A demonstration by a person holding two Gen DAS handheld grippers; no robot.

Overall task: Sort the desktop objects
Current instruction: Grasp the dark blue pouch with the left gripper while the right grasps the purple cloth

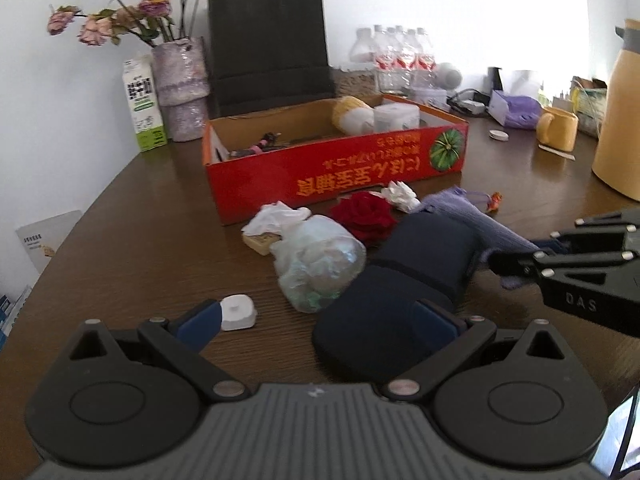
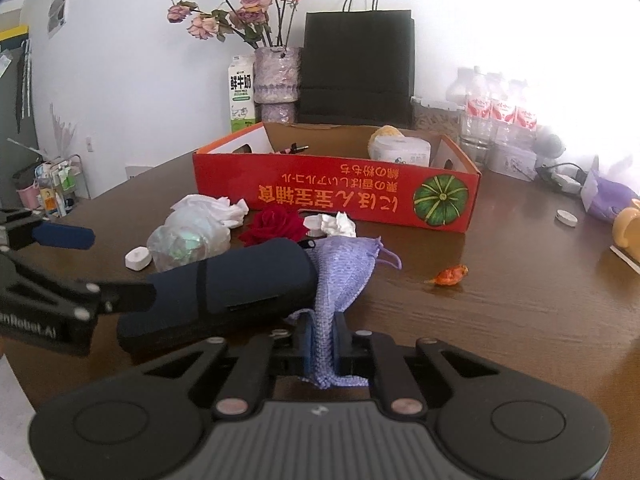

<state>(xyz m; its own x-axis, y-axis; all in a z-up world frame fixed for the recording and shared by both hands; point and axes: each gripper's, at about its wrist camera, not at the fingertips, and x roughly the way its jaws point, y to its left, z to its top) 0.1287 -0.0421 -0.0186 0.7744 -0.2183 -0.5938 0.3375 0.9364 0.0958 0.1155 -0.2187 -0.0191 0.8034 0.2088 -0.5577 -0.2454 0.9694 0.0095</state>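
Two tongs work one heap on my desk point(image 1: 120, 216): my right tongs point(image 2: 320, 344) pinch the purple cloth point(image 2: 344, 268), my left tongs point(image 1: 320, 320) gape around the dark case point(image 1: 400, 280), which could slide off if I tug.

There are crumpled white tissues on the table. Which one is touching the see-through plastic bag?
The bigger crumpled tissue, left of the red rose, lies against the clear plastic bag. The smaller tissue sits alone right of the rose, near the red box.
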